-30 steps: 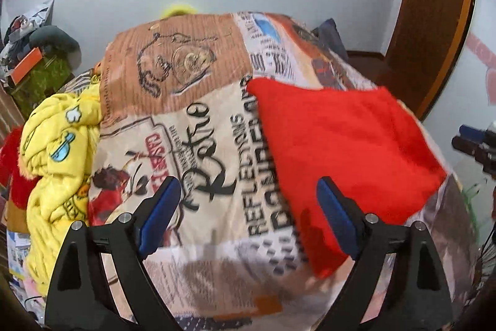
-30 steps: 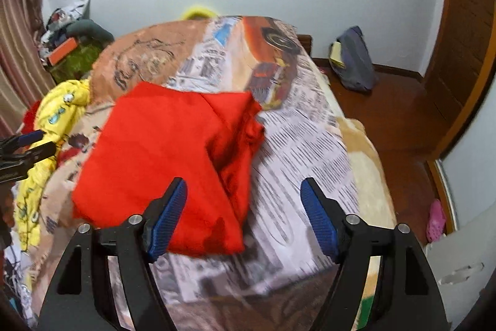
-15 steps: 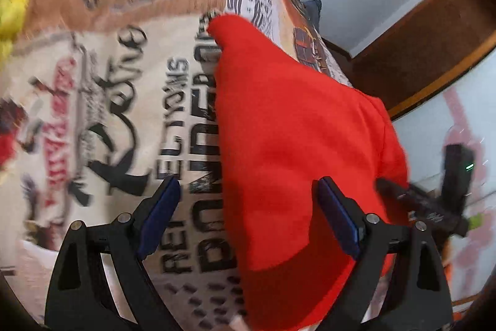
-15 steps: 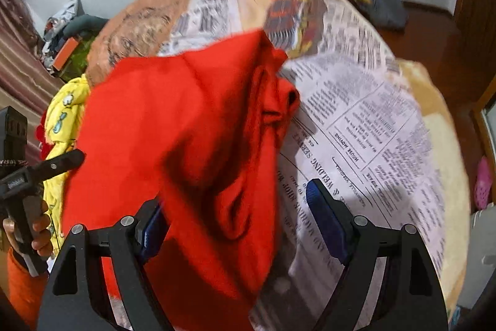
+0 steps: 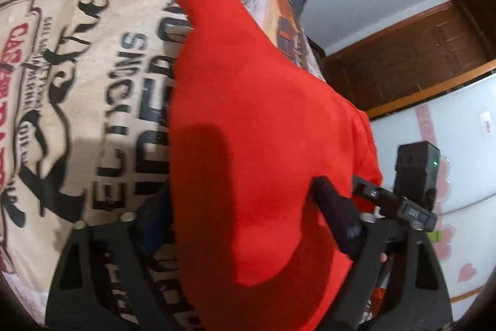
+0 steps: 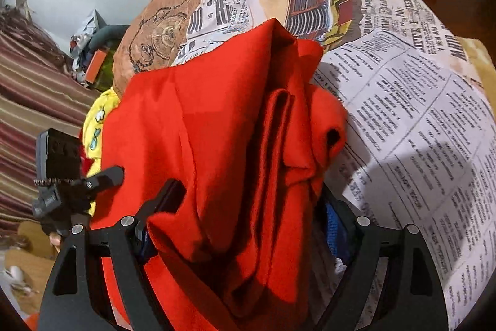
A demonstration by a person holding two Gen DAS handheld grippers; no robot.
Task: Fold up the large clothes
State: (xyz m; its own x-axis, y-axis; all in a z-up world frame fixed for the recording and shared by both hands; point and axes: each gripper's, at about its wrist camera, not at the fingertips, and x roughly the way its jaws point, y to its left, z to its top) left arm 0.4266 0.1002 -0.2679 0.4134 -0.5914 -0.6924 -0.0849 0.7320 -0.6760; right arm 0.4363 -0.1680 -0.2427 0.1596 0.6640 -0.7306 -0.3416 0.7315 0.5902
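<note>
Between the left tongs (image 5: 248, 225) lies the near edge of the red garment (image 5: 260, 120); their jaws are closing around it, and the pads do not yet look pressed into the cloth. The right tongs (image 6: 245, 225) stand wide with a thick, bunched part of the same garment between their jaws, again with no clear pinch. Each pair shows in the other's view, at the garment's opposite sides.

The garment rests on the bed (image 6: 418, 114), partly folded, over a bedspread printed like newspaper. Its left half lies smooth, while the right side is rumpled into several ridges and loose layers. A yellow cloth (image 6: 99, 120) sits beyond it at the bed's far left edge.

The risks seem to sit mostly on the right. Those tongs may catch only some of the stacked layers, so the rest would sag or slip out when lifted and the fold would come out crooked. Either pair could also nip the bedspread beneath and drag it along. If one side grips before the other, the pull may skew the cloth.
</note>
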